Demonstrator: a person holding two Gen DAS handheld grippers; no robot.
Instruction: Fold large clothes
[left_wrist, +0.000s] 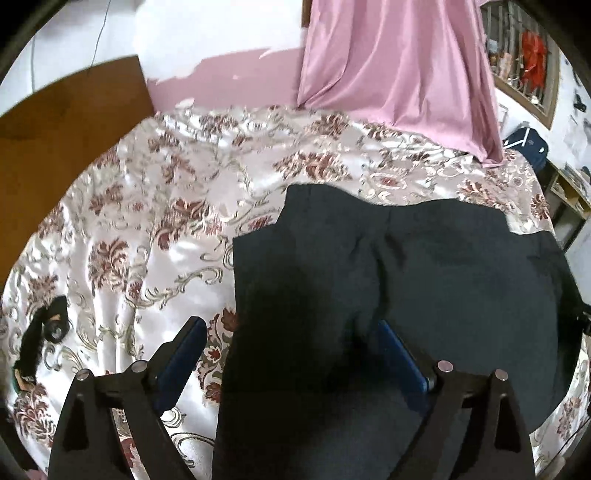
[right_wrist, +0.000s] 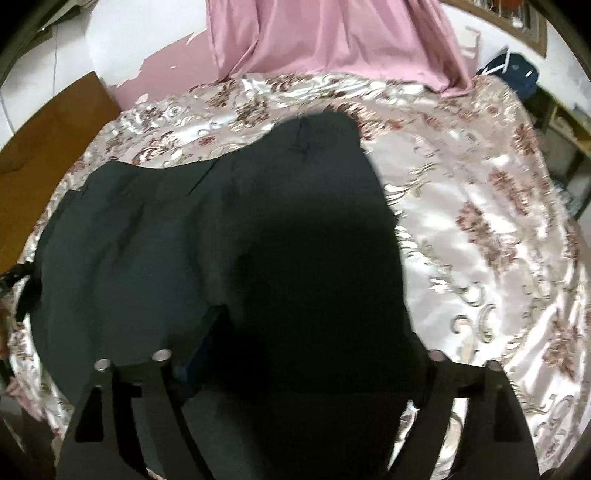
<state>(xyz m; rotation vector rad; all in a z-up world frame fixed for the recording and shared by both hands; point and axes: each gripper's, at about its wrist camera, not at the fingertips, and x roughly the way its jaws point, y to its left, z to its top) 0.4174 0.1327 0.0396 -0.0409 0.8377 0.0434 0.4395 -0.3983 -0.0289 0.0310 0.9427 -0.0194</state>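
Observation:
A large dark garment lies spread flat on the floral bedspread; it also fills the middle of the right wrist view. My left gripper is open above the garment's left edge, with its left blue pad over the bedspread and its right blue pad over the cloth. My right gripper is open above the garment's right part; its left pad shows faintly and its right finger is lost in the dark cloth. Neither holds anything.
A pink curtain hangs at the far side of the bed. A brown headboard stands at the left. A small black object lies on the bedspread at the left. A blue bag and shelves sit at the right.

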